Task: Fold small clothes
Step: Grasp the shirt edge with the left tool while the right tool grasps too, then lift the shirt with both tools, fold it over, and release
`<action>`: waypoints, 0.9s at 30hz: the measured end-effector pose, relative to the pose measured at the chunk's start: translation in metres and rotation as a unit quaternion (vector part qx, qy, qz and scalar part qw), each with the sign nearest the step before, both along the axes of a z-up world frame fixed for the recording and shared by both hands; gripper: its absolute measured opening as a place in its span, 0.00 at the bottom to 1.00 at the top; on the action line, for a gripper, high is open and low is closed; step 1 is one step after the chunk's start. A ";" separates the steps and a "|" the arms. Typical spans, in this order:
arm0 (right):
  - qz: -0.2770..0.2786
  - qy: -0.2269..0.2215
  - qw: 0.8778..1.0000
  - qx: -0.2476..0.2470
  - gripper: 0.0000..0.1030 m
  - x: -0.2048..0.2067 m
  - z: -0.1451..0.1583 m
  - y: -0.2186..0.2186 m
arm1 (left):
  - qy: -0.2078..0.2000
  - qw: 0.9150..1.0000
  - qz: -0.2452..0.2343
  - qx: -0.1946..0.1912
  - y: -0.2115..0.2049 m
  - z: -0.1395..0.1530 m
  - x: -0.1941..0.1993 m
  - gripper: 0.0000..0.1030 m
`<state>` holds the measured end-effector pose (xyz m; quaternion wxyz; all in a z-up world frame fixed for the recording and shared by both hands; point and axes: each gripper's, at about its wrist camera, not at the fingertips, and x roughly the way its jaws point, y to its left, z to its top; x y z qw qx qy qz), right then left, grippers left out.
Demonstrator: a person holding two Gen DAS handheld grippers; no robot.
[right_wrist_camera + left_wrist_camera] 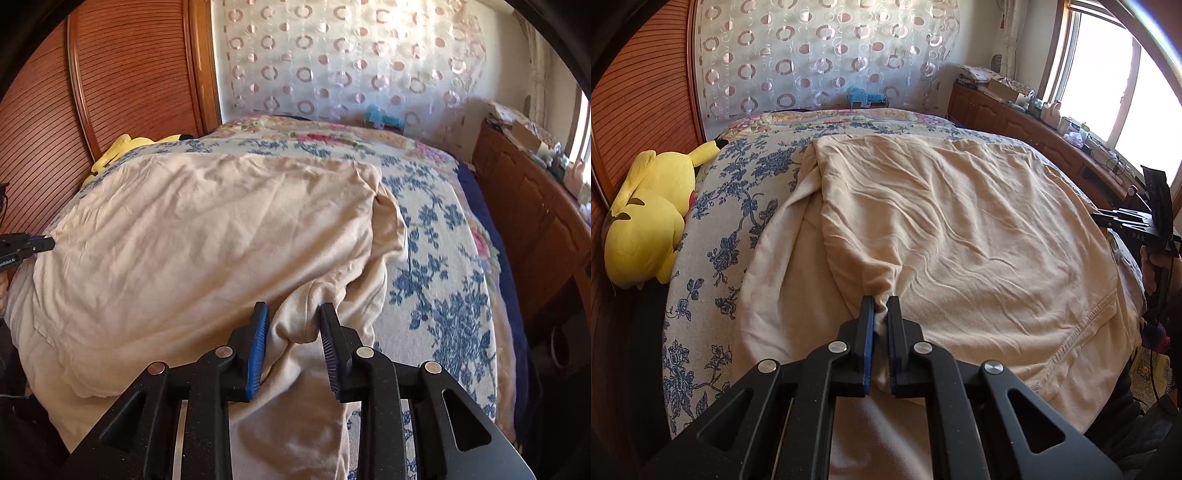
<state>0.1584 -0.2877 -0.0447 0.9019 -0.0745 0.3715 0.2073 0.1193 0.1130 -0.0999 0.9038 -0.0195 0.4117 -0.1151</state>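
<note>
While the cream garment (942,229) lies spread across the floral bedspread (738,177), its near left corner is pinched tightly between the fingers of the left gripper (881,306). The right gripper (295,325) is parted, with a bunched fold at the near right side between its fingers but apparently not pressed. For a clean fold, the left corner should probably be kept taut and laid down only once the edges are aligned, so the wrinkles are drawn out. The fabric is seen to be soft, matte knit, creased throughout, with a stitched hem (1082,332) at the near edge.
</note>
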 end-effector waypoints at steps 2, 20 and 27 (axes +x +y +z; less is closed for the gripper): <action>0.001 0.012 1.000 0.007 0.08 0.003 -0.002 -0.003 | -0.008 1.000 -0.002 0.002 -0.002 0.003 -0.003 0.07; 0.025 -0.073 0.994 0.074 0.07 -0.078 0.082 -0.036 | -0.096 0.994 0.011 -0.060 0.019 0.089 -0.064 0.06; 0.037 -0.065 0.993 0.090 0.07 -0.125 0.097 -0.062 | -0.083 0.995 0.026 -0.051 0.028 0.089 -0.100 0.06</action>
